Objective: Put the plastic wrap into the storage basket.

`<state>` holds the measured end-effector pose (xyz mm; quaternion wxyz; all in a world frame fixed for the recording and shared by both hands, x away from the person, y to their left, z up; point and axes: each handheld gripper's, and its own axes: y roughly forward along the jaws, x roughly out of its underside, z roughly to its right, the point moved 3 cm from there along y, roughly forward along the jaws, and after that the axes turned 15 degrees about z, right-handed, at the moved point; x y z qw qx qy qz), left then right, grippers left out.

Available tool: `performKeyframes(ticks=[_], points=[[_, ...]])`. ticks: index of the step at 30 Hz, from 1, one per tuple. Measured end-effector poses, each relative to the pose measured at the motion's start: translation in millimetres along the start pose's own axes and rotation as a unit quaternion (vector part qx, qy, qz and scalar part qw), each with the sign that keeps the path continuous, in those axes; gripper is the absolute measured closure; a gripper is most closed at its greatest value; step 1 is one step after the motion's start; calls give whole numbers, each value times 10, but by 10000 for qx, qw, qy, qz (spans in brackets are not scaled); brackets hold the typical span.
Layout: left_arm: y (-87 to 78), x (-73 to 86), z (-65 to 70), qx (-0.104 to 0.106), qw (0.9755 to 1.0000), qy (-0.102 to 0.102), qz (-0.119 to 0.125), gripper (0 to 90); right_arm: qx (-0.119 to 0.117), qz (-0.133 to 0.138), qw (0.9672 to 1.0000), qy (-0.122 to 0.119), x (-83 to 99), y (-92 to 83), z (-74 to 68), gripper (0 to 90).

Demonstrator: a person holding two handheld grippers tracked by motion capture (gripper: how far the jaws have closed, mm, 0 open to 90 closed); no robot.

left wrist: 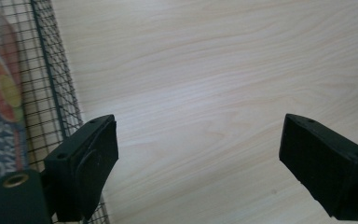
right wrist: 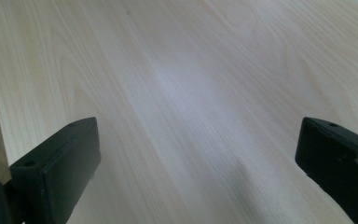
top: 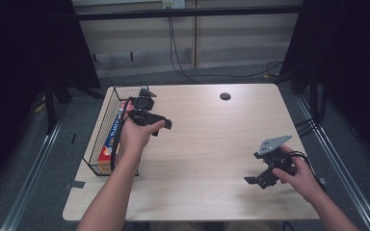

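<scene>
A black wire basket (top: pixel 101 126) stands at the table's left edge with a colourful plastic-wrap box (top: pixel 111 143) lying in it. My left gripper (top: pixel 160 124) is held just right of the basket, above the table. Its view has the jaws wide apart over bare wood, nothing between them (left wrist: pixel 198 135), with the basket mesh (left wrist: pixel 51 84) and the box (left wrist: pixel 0 116) at the left. My right gripper (top: pixel 259 181) hovers low near the table's front right, a grey plate on top. It too stands open over bare wood (right wrist: pixel 198 135).
The light wooden table (top: pixel 212 144) has a round dark cable hole (top: pixel 225 96) near its back edge. Cables hang down the wall behind. Dark curtains flank both sides.
</scene>
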<state>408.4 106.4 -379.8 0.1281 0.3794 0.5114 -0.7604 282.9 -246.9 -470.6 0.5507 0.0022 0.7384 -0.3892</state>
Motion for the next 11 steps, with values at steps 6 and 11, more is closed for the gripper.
performKeyframes(ticks=[6,11], points=[[74,127,125,194,9997,79,125,111,41,-9,10000,-5,8,28,-2,0],[126,224,154,356,9993,75,92,106,124,-40,9999,-15,12,52,5,0]])
